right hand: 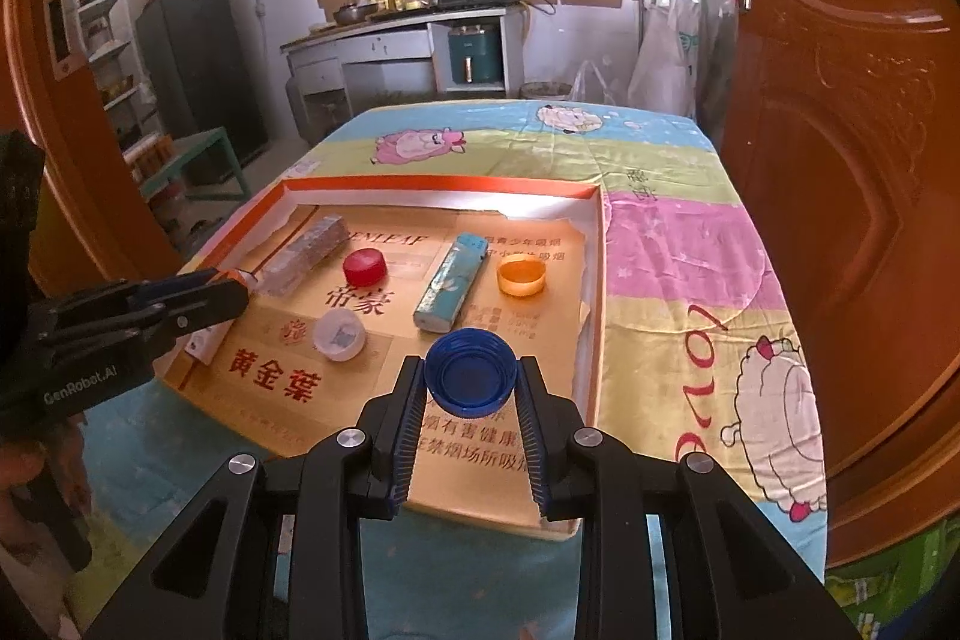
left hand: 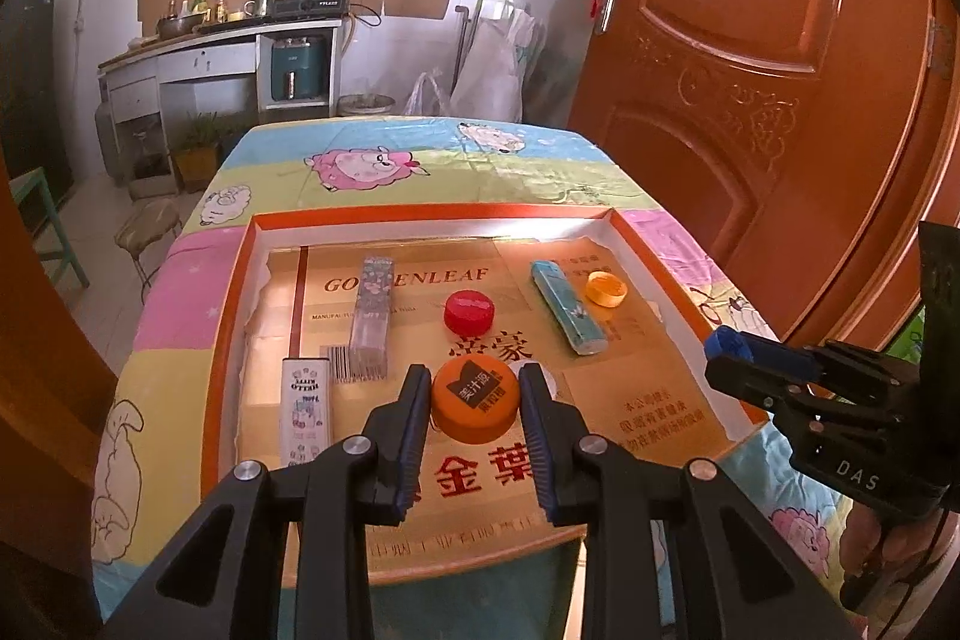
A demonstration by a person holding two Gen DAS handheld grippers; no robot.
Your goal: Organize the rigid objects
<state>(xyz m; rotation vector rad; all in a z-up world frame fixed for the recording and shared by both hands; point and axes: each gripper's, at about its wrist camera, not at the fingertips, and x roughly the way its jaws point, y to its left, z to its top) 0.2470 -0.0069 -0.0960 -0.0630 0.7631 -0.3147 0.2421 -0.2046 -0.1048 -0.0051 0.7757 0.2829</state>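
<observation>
My left gripper (left hand: pixel 476 385) is shut on a large orange cap (left hand: pixel 475 400) and holds it over the near part of the orange-rimmed box tray (left hand: pixel 228 316). My right gripper (right hand: pixel 471 381) is shut on a blue cap (right hand: pixel 471 370), open side up, over the tray's near right part (right hand: pixel 591 340). In the tray lie a red cap (left hand: pixel 470 311), a small orange cap (left hand: pixel 606 288), a blue-green lighter (left hand: pixel 567 307), a clear patterned lighter (left hand: pixel 373 316) and a white patterned lighter (left hand: pixel 305 412). A white cap (right hand: pixel 339 334) lies in the tray, mostly hidden in the left wrist view.
The tray sits on a table with a cartoon sheep cloth (right hand: pixel 678 232). An orange door (left hand: pixel 750 70) stands close on the right. A stool (left hand: pixel 147 226) and a green chair (right hand: pixel 198 160) stand left of the table. A kitchen counter (left hand: pixel 216 40) is behind.
</observation>
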